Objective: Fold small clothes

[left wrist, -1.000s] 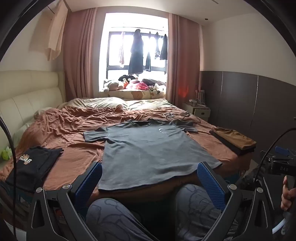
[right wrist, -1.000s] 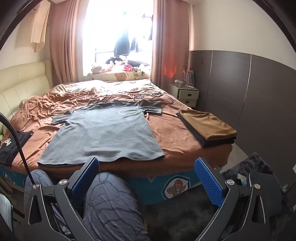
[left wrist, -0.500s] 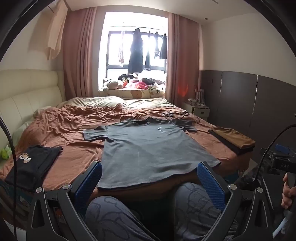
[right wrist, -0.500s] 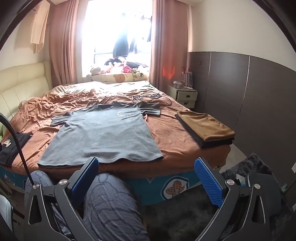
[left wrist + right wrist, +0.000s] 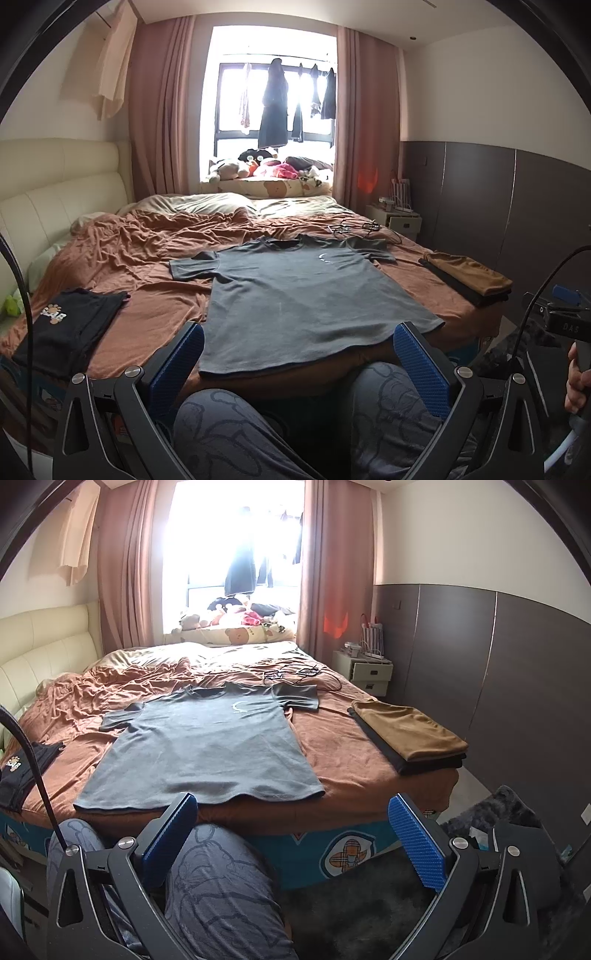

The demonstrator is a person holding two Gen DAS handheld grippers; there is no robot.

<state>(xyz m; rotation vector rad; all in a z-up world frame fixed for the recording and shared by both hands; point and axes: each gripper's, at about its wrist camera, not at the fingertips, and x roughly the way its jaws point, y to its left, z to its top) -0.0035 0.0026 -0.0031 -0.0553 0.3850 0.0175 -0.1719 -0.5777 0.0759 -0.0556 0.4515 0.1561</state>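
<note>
Risk, as we read the left wrist view, begins with the distance: our left gripper (image 5: 298, 354) hangs over the person's knees with its blue fingers (image 5: 177, 360) spread wide and nothing between them, short of the bed (image 5: 155, 295). The grey T-shirt (image 5: 303, 295) lies flat and face up on the brown sheet, its hem at the near edge of the bed, collar towards the window. If we reach for the hem and close too deep, we judge the fingers would take the sheet along with the shirt, and the fold would drag the bedding up. The sheet is already rumpled by the left sleeve, so a pull there could bunch the cloth. A black garment (image 5: 62, 325) lies off to the left, apart from the shirt; a careless sweep could disturb it.

From the right wrist view, our right gripper (image 5: 291, 830) is likewise wide open and empty, low before the edge of the bed. The hem looks slightly wavy here, so a pinch might catch only one layer, and the lower one would lag behind. A folded brown and black stack (image 5: 410, 734) sits near the right edge, well clear of the shirt, though a wide swing of the sleeve side could knock it. Dark cables (image 5: 295, 674) lie just beyond the right sleeve and might snag it.
</note>
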